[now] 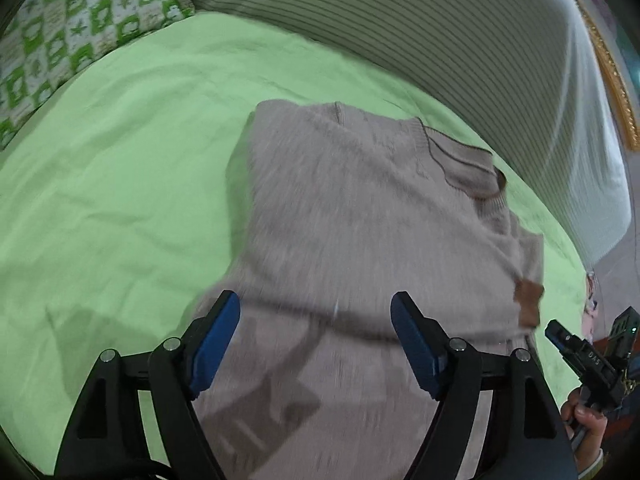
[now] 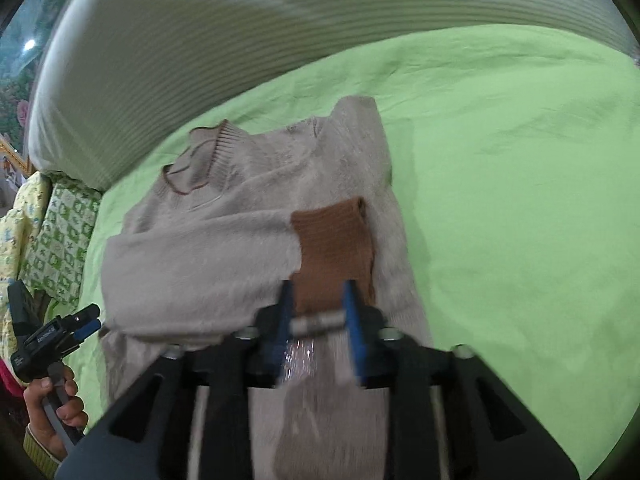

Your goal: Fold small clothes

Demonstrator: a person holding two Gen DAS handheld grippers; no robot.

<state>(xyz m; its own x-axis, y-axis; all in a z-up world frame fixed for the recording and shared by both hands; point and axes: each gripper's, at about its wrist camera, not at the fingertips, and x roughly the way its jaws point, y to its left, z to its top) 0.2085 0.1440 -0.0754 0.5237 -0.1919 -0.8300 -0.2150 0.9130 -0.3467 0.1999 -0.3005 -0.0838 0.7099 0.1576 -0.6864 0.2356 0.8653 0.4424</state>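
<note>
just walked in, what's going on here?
A person holds a gripper in each hand over a beige sweater lying on a green bedsheet. One sleeve is already folded across the body, its brown cuff on top. The right gripper hangs partly open just above that cuff. The left gripper is wide open and holds nothing.

A green-sheeted bed (image 1: 120, 168) carries a beige sweater (image 1: 360, 216) and striped bolster (image 1: 400, 28).

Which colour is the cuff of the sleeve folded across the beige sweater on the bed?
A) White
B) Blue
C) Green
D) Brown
D: in the right wrist view the sleeve lying across the sweater ends in a brown ribbed cuff, plainly darker than the beige knit around it.
</note>
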